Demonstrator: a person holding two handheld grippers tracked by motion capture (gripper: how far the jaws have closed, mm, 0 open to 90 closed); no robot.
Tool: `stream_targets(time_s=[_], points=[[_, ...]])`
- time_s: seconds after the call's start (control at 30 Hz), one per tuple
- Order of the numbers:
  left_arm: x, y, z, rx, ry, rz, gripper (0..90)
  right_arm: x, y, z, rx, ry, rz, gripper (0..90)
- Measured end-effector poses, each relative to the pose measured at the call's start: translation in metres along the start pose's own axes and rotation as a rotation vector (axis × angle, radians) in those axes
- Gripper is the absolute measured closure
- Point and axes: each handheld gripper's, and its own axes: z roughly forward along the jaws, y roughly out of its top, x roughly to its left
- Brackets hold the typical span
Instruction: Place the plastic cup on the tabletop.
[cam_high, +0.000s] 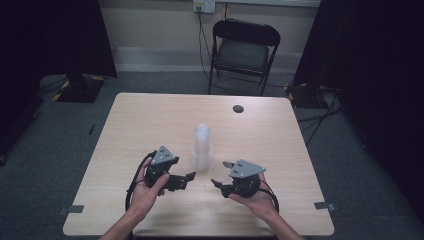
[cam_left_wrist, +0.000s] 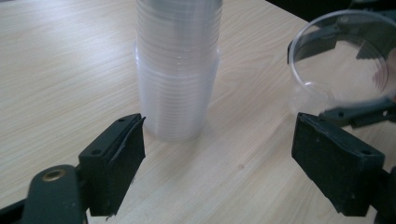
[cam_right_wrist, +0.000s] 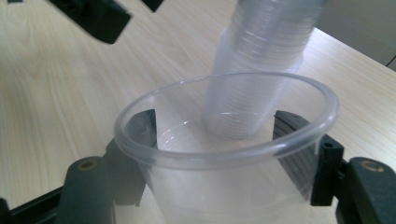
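Observation:
A tall stack of clear plastic cups (cam_high: 202, 147) stands upright in the middle of the wooden table (cam_high: 145, 120). My left gripper (cam_high: 188, 179) is just left of the stack, open, with nothing between its jaws; in the left gripper view the stack (cam_left_wrist: 177, 70) rises just beyond the jaws' gap (cam_left_wrist: 217, 135). My right gripper (cam_high: 220, 173), right of the stack, is shut on a single clear cup (cam_right_wrist: 224, 154), one jaw on each side of its wall below the rim. The same cup (cam_left_wrist: 341, 60) appears in the left gripper view at the right.
A small dark round spot (cam_high: 238, 108) lies on the table's far right part. A black folding chair (cam_high: 244, 50) stands beyond the far edge. Cables run over the grey floor at both sides. Bare tabletop lies left and far of the stack.

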Motion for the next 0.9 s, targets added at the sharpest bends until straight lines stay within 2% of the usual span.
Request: stream_targets(time_s=[0.1,0.17,0.2,0.33,0.43,0.57,0.7,0.77,0.8,0.9], points=[[0.002,-0.002,-0.005,-0.018,0.009,-0.024,16.2,-0.007,0.0,-0.002,-0.022,0.003,0.052,31.3],[0.003,-0.003,-0.008,-0.026,0.024,-0.022,16.2,-0.01,0.0,-0.003,-0.035,-0.001,0.074,31.3],[0.005,-0.003,-0.009,-0.021,0.031,-0.013,16.1,-0.012,0.0,-0.004,-0.041,0.0,0.085,31.3],[0.008,-0.011,-0.009,-0.01,0.049,-0.044,15.8,-0.019,0.0,-0.005,-0.051,-0.008,0.129,31.4],[0.009,-0.016,-0.007,0.005,0.04,-0.045,15.8,-0.025,0.001,-0.006,-0.062,-0.019,0.158,31.4],[0.009,-0.023,-0.005,0.027,0.053,-0.045,15.8,-0.035,0.002,-0.008,-0.088,-0.023,0.223,31.4],[0.011,-0.028,-0.009,0.024,0.068,-0.046,15.8,-0.046,0.002,-0.008,-0.102,-0.042,0.268,31.4],[0.012,-0.03,-0.014,0.019,0.079,-0.061,15.8,-0.052,0.001,-0.006,-0.11,-0.054,0.291,31.4],[0.014,-0.031,-0.015,0.018,0.087,-0.054,15.8,-0.054,0.0,-0.005,-0.107,-0.055,0.302,31.3],[0.017,-0.037,-0.018,0.032,0.099,-0.06,15.8,-0.062,0.0,-0.002,-0.11,-0.078,0.321,31.1]])
